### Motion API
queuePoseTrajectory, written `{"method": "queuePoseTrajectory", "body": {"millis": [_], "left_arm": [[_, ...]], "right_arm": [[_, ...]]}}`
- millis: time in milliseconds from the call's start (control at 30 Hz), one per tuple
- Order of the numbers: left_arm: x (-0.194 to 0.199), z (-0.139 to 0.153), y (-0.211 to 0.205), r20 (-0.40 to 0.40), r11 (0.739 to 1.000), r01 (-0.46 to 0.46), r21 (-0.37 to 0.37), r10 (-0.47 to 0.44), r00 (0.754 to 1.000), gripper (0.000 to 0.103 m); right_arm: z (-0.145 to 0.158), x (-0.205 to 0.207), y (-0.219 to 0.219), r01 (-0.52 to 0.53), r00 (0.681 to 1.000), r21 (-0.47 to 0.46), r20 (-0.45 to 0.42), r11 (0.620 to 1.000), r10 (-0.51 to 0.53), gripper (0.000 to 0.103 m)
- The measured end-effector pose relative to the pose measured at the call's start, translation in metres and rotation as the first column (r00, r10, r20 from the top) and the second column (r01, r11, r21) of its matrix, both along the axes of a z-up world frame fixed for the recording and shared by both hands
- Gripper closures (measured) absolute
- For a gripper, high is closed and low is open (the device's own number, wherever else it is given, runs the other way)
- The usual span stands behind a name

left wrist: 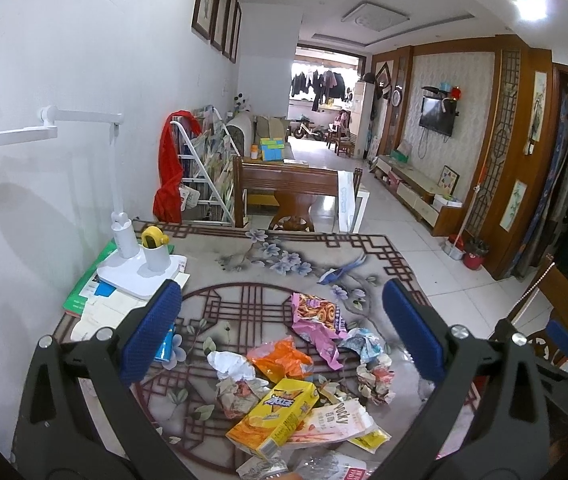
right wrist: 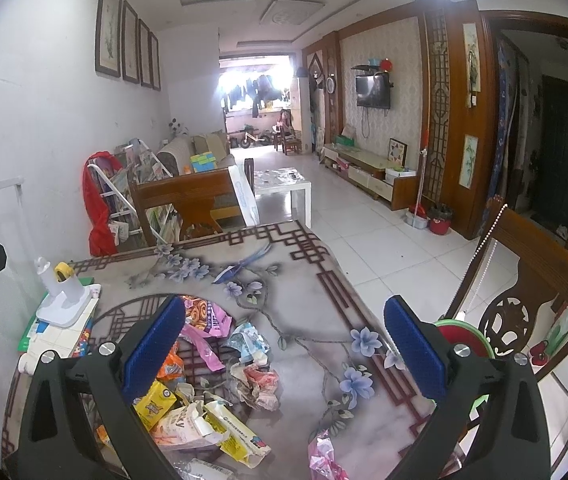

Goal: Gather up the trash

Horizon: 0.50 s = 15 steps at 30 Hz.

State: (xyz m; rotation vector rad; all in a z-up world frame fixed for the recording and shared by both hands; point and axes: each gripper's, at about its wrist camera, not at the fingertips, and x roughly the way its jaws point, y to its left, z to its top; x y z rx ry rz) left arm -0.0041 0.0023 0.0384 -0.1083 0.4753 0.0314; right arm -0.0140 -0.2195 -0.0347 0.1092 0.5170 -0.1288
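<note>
crumpled wrappers (left wrist: 316,320) | flattened yellow carton (left wrist: 274,416) | patterned glossy table (right wrist: 304,280)

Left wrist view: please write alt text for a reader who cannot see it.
Open blue-padded tongs hover above crumpled snack wrappers, among them a yellow cardboard snack box, on a floral-patterned table. A white desk lamp stands at the table's left.

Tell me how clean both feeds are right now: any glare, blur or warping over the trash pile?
Left wrist view: heavy fisheye bending at the edges, ceiling light blown out, green flare at right edge, wrappers like the yellow box sharp between the open left tool. Right wrist view: same warping, balcony doorway overexposed, trash pile evenly lit, right tool open.
</note>
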Motion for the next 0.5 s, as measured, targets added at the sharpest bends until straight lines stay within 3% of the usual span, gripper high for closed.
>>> {"method": "queuePoseTrajectory", "body": {"millis": [500], "left_arm": [[-0.0016, -0.0067, -0.009, -0.012, 1.0, 0.015, -0.001, -0.015, 1.0, 0.004]], "right_arm": [[-0.0002, -0.0008, -0.0013, 0.0, 1.0, 0.0, -0.002, 1.0, 0.0, 0.007]]}}
